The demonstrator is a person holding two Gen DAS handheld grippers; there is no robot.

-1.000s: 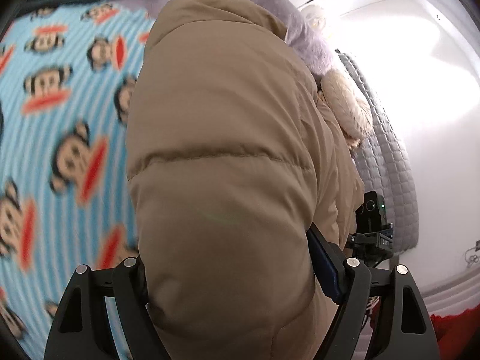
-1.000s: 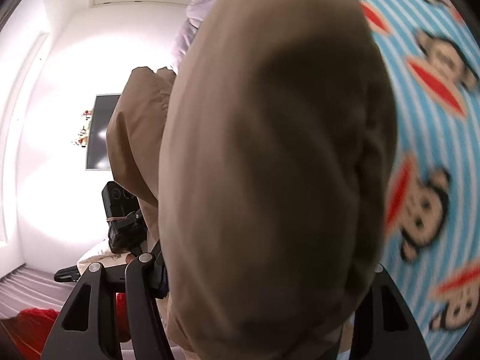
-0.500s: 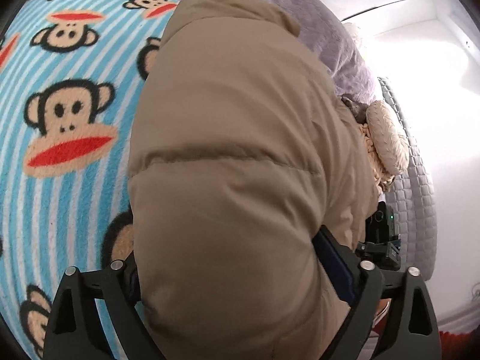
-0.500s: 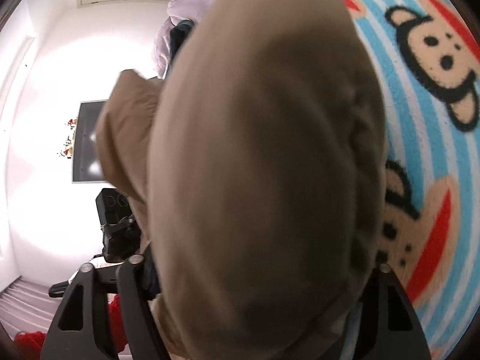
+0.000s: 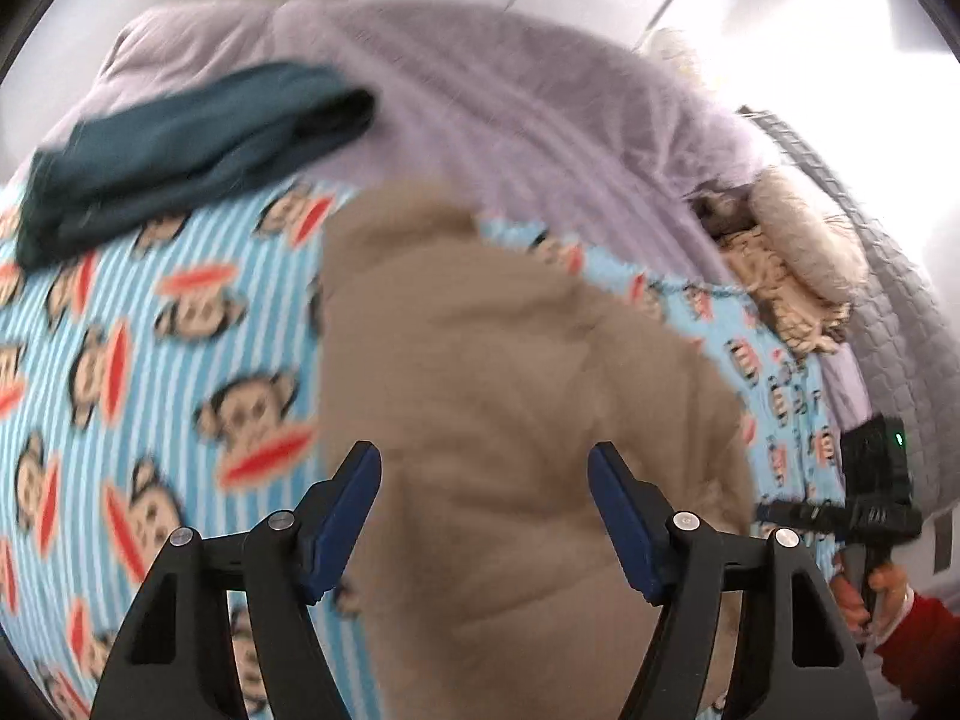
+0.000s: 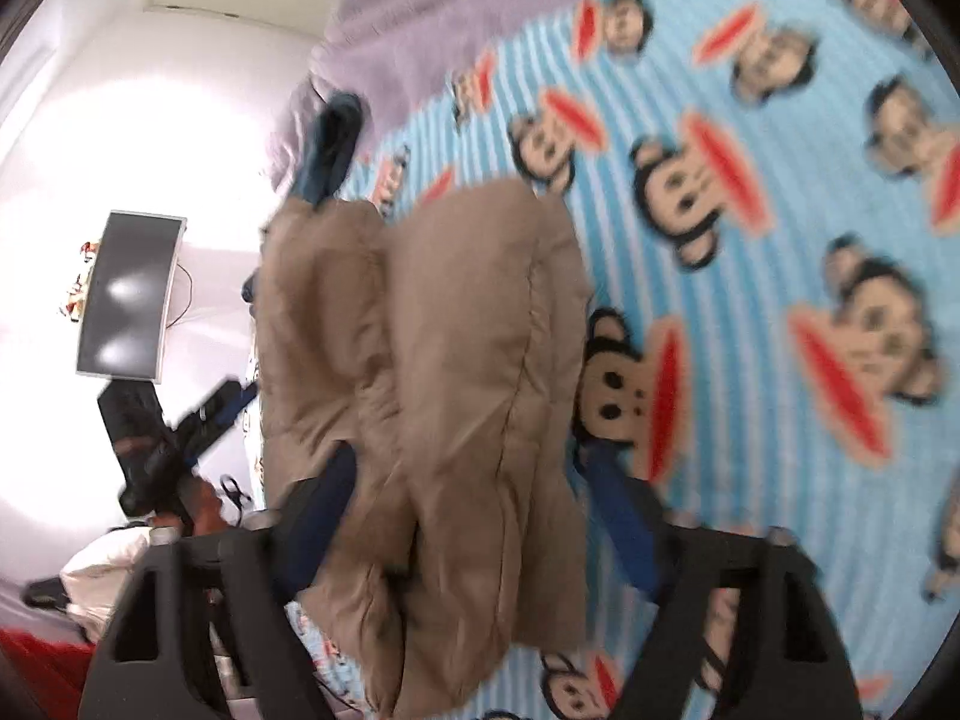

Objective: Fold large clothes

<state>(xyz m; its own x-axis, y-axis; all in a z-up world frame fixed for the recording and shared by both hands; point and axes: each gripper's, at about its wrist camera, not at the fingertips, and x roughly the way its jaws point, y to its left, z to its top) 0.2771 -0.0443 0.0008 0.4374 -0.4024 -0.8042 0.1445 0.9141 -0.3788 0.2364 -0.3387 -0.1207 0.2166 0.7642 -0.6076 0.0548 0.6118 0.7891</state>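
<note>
Between the blue pads of the left claw [image 5: 485, 516] lies the tan puffy jacket [image 5: 516, 420], its bulk spreading ahead of the fingers onto the monkey-print blanket [image 5: 150, 360] of the bed. The jaws are closing, yet both pads stand clear of the padding, so this claw is spread and grips nothing. The right claw [image 6: 465, 516] is closing too, with a doubled bundle of the jacket [image 6: 456, 360] between its pads; the left pad sits against the fabric and the right one seems just beside it, so whether it truly pinches I cannot tell.

Just beyond the jacket, a dark teal garment [image 5: 198, 144] lies on the blanket, and behind that a lilac cover [image 5: 540, 108] heaps up. Off to the left claw's right, the other handle [image 5: 870, 504] and a red sleeve [image 5: 918, 648] show.

As I judge it, the jacket is already gathered into a compact, lengthwise fold and set on the bed. What seems left is squaring and flattening it, then perhaps the teal garment.
</note>
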